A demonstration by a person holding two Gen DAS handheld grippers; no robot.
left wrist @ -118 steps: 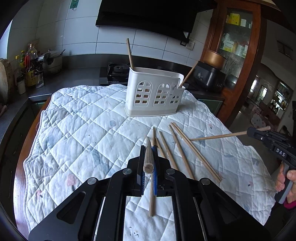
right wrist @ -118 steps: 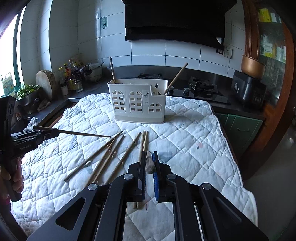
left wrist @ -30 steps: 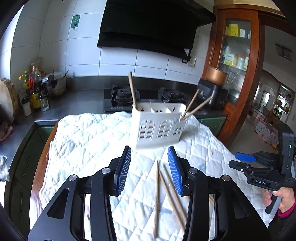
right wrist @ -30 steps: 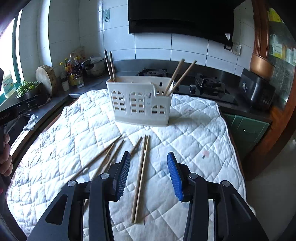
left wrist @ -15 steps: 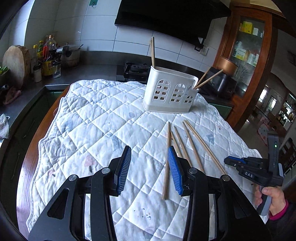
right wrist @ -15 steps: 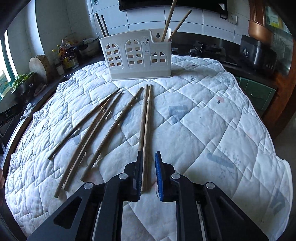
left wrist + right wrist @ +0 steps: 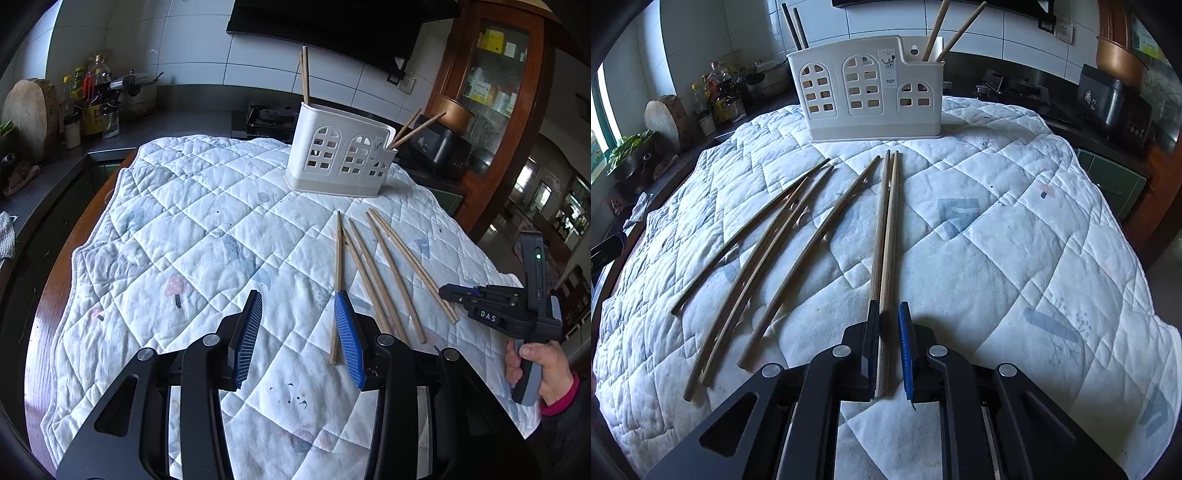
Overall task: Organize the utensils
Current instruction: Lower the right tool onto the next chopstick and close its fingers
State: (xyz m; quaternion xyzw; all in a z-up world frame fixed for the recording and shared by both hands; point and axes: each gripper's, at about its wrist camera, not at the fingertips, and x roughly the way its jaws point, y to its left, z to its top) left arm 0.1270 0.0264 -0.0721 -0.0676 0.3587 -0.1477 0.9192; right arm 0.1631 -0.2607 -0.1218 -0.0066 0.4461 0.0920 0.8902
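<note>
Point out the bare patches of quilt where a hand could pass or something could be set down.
Free: the broad stretch of quilt between the holder, the chopsticks and the table's counter-side edge, and the part beyond the pair of chopsticks, toward the stove-side edge. Crowded: the middle, where six loose chopsticks fan out before the holder.

Right claw (image 7: 888, 325) nearly closed around the near ends of two chopsticks (image 7: 886, 236) on a white quilt (image 7: 1015, 240), four more chopsticks (image 7: 768, 243) fanned toward 10 o'clock, white utensil holder (image 7: 866, 92) at 12 o'clock holding chopsticks at both ends
</note>
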